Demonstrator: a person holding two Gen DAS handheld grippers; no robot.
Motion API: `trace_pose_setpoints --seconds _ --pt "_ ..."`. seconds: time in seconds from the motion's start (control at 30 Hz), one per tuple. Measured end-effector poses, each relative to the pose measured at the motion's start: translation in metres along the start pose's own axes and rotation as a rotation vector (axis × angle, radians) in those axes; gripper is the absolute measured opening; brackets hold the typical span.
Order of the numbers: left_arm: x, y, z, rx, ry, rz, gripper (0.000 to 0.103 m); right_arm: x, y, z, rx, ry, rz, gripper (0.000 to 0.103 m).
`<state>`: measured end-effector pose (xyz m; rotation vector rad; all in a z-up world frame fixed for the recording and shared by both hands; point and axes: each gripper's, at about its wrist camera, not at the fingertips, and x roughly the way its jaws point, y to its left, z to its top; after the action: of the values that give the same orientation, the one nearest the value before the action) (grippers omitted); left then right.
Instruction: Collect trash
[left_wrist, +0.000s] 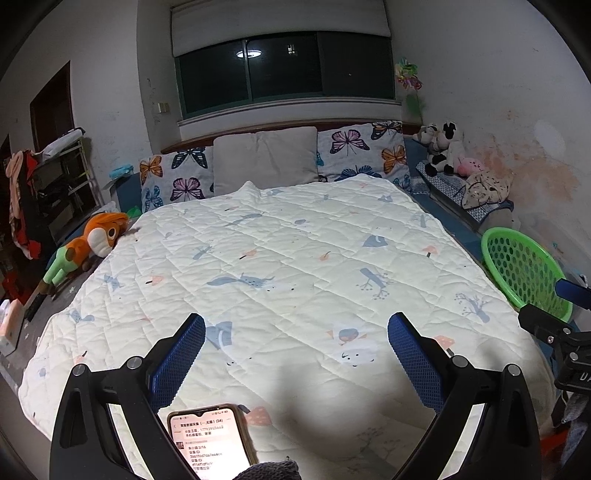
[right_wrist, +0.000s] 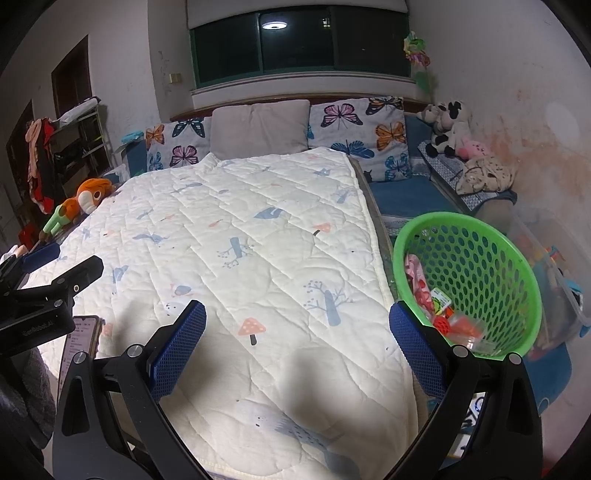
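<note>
Left hand-held gripper (left_wrist: 295, 354): jaws spread wide, holding nothing, above the quilt (left_wrist: 288, 258).
Right hand-held gripper (right_wrist: 297, 343): jaws wide apart, empty, beside the basket.
Trash (right_wrist: 439, 310): colourful wrappers lying inside the green basket (right_wrist: 491, 266) at the bed's right edge.
Phone (left_wrist: 212, 439): lit screen, near the left hand-held gripper.

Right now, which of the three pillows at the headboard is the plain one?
The middle pillow: plain grey, no print. The left pillow and the right pillow flanking it both carry colourful butterflies.

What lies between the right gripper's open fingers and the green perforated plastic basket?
Nothing: in the right wrist view the right gripper's right finger overlaps the green perforated plastic basket's rim.
</note>
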<state>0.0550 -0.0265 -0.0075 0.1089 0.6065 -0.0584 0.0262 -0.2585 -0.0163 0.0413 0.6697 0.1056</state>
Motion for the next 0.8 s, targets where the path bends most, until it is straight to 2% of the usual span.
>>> trace_pose_setpoints --seconds 0.8 --pt "-0.013 0.012 0.005 -0.033 -0.066 0.063 0.096 -0.004 0.011 0.007 -0.011 -0.040 0.023 0.098"
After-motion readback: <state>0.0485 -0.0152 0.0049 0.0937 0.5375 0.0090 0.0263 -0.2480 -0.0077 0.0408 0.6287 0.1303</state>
